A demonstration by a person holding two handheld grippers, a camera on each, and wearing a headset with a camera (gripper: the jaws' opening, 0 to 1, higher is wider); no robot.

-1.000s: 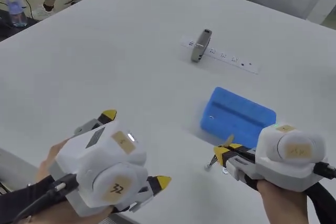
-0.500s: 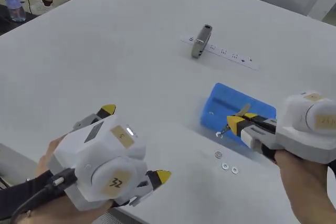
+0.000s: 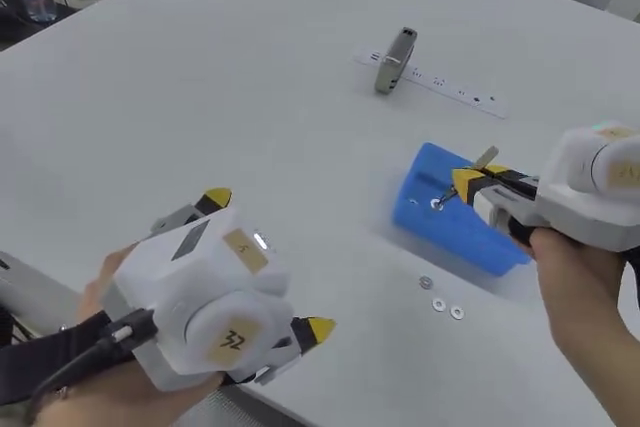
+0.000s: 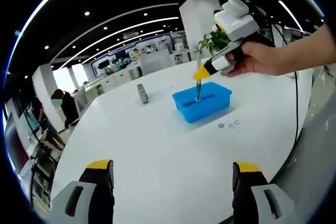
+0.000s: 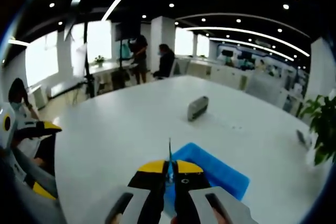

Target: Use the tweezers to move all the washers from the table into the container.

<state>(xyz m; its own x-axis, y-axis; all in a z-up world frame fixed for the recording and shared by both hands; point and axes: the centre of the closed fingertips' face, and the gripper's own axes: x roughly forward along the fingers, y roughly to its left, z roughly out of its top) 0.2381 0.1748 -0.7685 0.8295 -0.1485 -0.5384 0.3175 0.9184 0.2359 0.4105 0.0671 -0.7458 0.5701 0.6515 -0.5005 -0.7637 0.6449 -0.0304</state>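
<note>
The right gripper (image 3: pixel 462 185) has its jaws clamped on the tweezers (image 3: pixel 440 202), whose tips point down over the blue container (image 3: pixel 455 232). Whether the tips carry a washer is too small to tell. Three washers (image 3: pixel 441 302) lie on the white table (image 3: pixel 200 97) just beside the container's near wall. The left gripper (image 3: pixel 267 262) hovers near the table's edge, jaws wide apart.
</note>
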